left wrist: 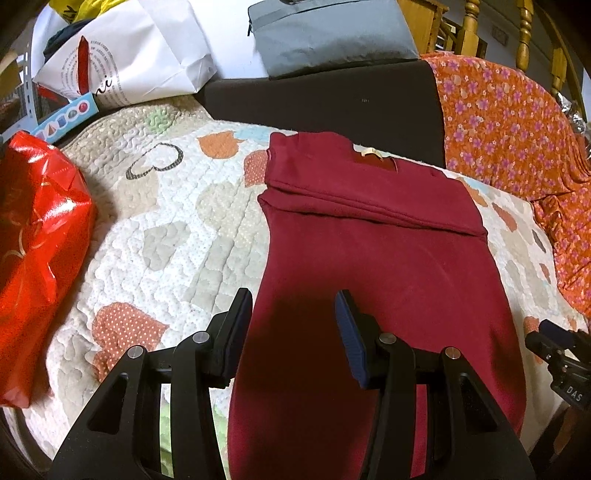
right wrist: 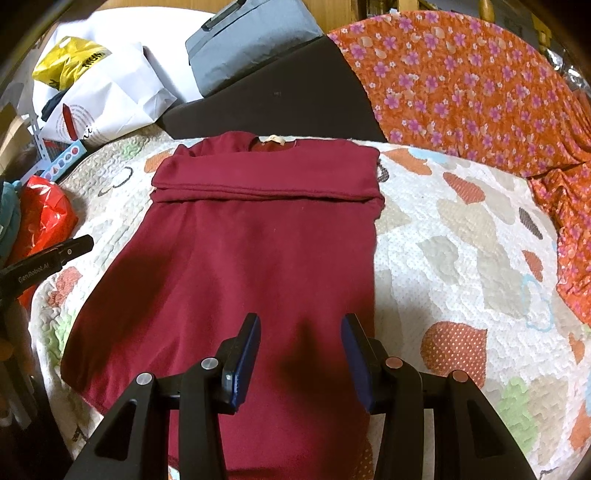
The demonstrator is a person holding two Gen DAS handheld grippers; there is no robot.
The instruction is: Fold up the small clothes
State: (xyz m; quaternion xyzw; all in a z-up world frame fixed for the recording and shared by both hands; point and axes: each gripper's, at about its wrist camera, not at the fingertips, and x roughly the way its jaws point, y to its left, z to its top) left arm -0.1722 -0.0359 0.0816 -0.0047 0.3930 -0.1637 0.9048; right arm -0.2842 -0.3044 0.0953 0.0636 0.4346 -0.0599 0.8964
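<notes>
A dark red sweater (left wrist: 373, 266) lies flat on a quilted patchwork blanket (left wrist: 173, 229), its sleeves folded across the chest and the collar label at the far end. It also shows in the right wrist view (right wrist: 258, 258). My left gripper (left wrist: 293, 314) is open and empty, hovering over the sweater's near left hem. My right gripper (right wrist: 301, 338) is open and empty over the near right part of the hem. The right gripper's tip shows in the left wrist view (left wrist: 554, 339); the left gripper's body shows in the right wrist view (right wrist: 44, 262).
A red shiny bag (left wrist: 37, 251) lies at the left. An orange flowered cloth (left wrist: 517, 140) drapes at the right. A black cushion (left wrist: 325, 96), a grey bag (left wrist: 325, 33) and a white paper bag (left wrist: 129, 55) sit beyond the sweater. The quilt (right wrist: 461, 240) extends right.
</notes>
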